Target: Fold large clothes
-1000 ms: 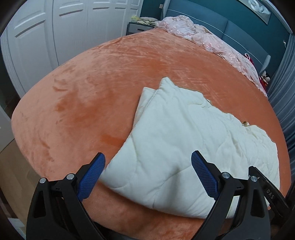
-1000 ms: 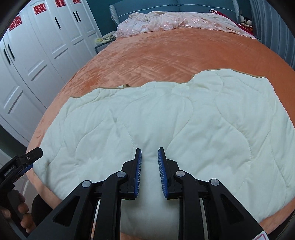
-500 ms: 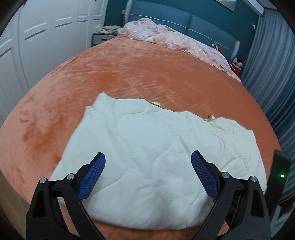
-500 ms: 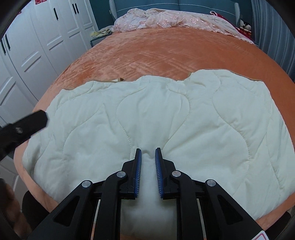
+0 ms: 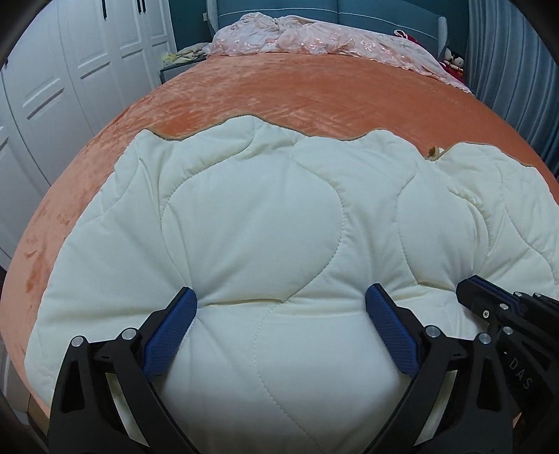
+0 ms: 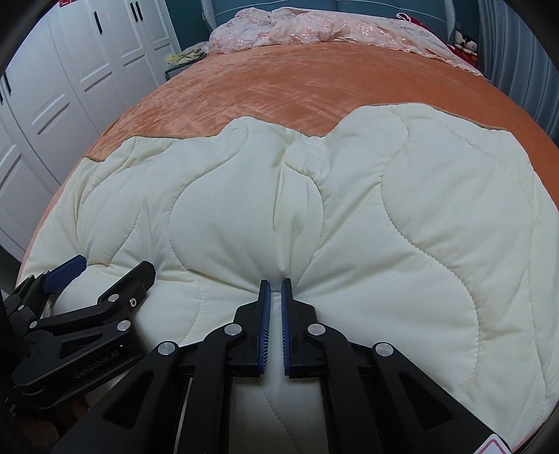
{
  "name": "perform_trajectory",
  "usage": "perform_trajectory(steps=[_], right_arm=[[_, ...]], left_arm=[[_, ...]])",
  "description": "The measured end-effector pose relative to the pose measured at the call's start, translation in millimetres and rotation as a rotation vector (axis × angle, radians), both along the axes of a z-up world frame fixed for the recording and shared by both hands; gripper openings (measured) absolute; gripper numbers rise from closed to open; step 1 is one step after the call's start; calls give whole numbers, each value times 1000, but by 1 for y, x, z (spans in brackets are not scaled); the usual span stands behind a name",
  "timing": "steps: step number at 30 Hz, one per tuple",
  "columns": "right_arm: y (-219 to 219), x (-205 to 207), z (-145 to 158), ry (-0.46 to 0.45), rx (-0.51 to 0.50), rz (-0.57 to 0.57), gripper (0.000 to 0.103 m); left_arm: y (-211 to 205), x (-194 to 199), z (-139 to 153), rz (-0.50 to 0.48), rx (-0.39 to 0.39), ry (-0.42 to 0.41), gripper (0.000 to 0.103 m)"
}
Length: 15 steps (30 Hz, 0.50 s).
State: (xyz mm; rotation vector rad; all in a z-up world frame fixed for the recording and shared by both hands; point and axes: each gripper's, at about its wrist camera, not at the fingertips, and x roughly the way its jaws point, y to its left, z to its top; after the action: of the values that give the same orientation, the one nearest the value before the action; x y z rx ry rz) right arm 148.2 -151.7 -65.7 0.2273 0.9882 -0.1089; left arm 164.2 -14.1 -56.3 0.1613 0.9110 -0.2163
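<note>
Left wrist view: left gripper (image 5: 281,302) spread wide, blue pads (image 5: 174,326) pressed down onto the near edge of the cream quilted garment (image 5: 265,223), nothing pinched between them. Right gripper (image 6: 272,290) clamped on a fold of the same near edge; fabric puckers into creases radiating from its nearly closed jaws. Both tools sit side by side at the near hem. Garment lies spread across the near half of the orange bedspread (image 5: 314,94). Farther back, pink lacy fabric (image 5: 314,38) heaped against the blue headboard (image 6: 367,5). White wardrobe doors (image 5: 87,70) at left.
</note>
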Motion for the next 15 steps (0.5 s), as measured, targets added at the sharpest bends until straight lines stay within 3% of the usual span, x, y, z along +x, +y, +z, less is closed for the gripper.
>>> perform_trajectory(steps=[3, 5, 8, 12, 15], right_arm=[[-4, 0, 11, 26, 38, -42, 1], [-3, -9, 31, 17, 53, -81, 7], [13, -30, 53, -25, 92, -19, 11], [40, -41, 42, 29, 43, 66, 11], [47, -45, 24, 65, 47, 68, 11]], left_arm=[[5, 0, 7, 20, -9, 13, 96], [23, -8, 26, 98, -26, -14, 93], [74, -29, 52, 195, -156, -7, 93], [135, -53, 54, 303, -250, 45, 93], [174, -67, 48, 401, -369, 78, 93]])
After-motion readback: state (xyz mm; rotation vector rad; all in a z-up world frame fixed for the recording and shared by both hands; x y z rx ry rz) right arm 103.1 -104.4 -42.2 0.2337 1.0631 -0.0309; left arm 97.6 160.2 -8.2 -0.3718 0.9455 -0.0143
